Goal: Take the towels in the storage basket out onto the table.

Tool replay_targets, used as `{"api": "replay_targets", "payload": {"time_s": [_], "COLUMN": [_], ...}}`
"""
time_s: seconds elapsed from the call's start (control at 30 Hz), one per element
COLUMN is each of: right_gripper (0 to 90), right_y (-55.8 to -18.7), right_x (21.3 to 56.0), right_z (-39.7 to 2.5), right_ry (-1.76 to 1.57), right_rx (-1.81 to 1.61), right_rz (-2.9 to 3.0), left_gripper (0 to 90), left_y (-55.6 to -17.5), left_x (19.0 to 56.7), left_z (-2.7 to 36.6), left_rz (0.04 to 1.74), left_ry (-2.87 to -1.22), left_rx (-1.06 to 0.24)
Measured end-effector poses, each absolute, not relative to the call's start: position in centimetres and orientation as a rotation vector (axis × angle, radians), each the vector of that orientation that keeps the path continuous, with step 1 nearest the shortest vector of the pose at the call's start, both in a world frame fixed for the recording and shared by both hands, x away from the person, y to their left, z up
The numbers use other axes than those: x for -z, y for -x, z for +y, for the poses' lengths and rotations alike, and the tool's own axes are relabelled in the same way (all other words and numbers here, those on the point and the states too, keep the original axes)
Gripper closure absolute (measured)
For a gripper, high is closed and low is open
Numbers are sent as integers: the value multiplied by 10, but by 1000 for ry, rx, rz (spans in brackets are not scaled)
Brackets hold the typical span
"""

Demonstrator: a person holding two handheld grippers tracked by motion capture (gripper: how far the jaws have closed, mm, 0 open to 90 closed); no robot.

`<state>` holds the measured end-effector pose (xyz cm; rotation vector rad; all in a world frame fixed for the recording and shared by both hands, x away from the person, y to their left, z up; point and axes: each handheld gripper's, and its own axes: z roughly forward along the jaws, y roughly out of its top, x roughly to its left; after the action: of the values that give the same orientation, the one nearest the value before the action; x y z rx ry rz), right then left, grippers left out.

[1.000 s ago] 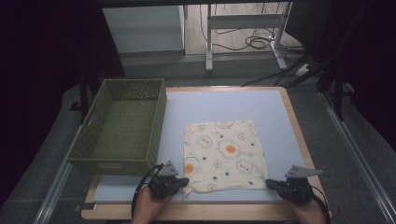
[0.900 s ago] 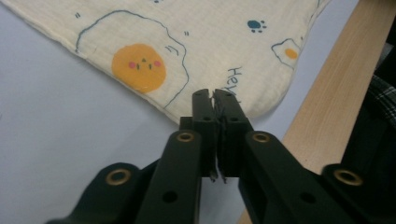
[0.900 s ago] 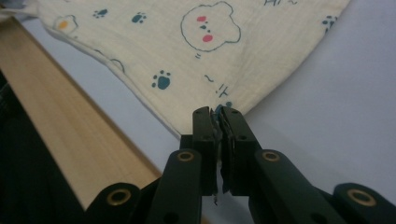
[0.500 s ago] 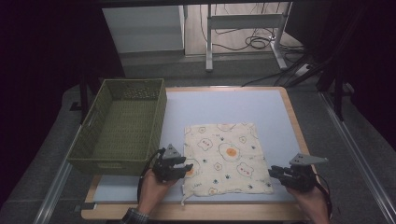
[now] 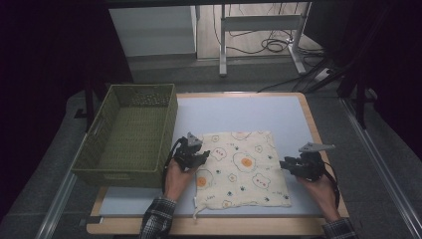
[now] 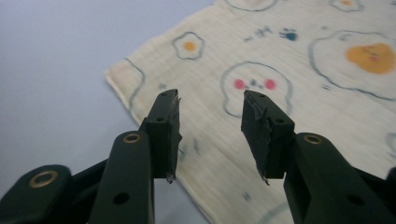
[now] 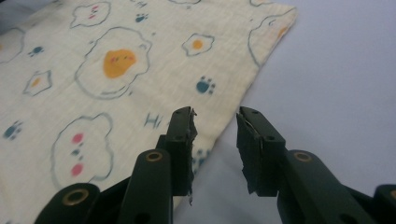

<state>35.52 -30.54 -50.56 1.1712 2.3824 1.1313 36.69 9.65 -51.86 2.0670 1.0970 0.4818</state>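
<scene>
Cloth: the egg-print cloth bag (image 5: 242, 168) lies flat on the counter (image 5: 249, 112), near the 6 o'clock edge.
Left gripper (image 6: 211, 123): at the bag's 9 o'clock edge, jaws apart, holding nothing.
Right gripper (image 7: 215, 137): at its 3 o'clock edge, jaws apart, maybe just above the hem.
Basket (image 5: 99, 134): at 9 o'clock.

Person's wearing plaid sleeves (image 5: 155, 221); both grippers, left (image 6: 211, 122) and right (image 7: 215, 128), are sporting black jaws, brass-ringed screw holes, trailing black cables.
</scene>
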Motion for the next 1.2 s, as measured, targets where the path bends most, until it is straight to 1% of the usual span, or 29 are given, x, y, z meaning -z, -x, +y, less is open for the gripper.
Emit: {"api": "replay_targets", "payload": {"time_s": [0.2,0.27,0.53,0.7,0.83,0.87,0.93,1.03,1.1,1.17,1.2], "right_gripper": [662,663,699,716,718,718,711,700,692,704,732], "right_y": [-375,-386,-423,-439,-455,-458,-465,-471,-475,-476,-476], "right_x": [505,505,506,507,508,509,512,514,519,520,520], "right_z": [-297,-292,-278,-277,-274,-273,-271,-266,-258,-254,-253], "right_ry": [-1165,-1156,-1142,-1167,-1190,-1193,-1208,-1223,-1201,-1182,-1189], "right_rx": [-1120,-1118,-1092,-1100,-1073,-1064,-1054,-1077,-1025,-1000,-989], "right_rz": [2373,2369,2338,2310,2297,2297,2296,2294,2313,2310,2305], "left_gripper": [605,607,614,599,563,556,541,521,526,531,542], "left_y": [-386,-395,-420,-425,-430,-432,-433,-434,-437,-437,-436], "left_x": [519,519,531,534,535,535,538,540,541,541,541], "left_z": [98,97,99,98,100,100,99,101,105,106,106], "left_rz": [1170,1201,1291,1315,1340,1346,1363,1375,1394,1397,1389], "left_ry": [-2042,-2039,-2010,-1998,-1975,-1976,-1992,-1969,-1943,-1938,-1943], "left_rx": [-532,-566,-563,-594,-614,-598,-617,-591,-529,-512,-509]}}
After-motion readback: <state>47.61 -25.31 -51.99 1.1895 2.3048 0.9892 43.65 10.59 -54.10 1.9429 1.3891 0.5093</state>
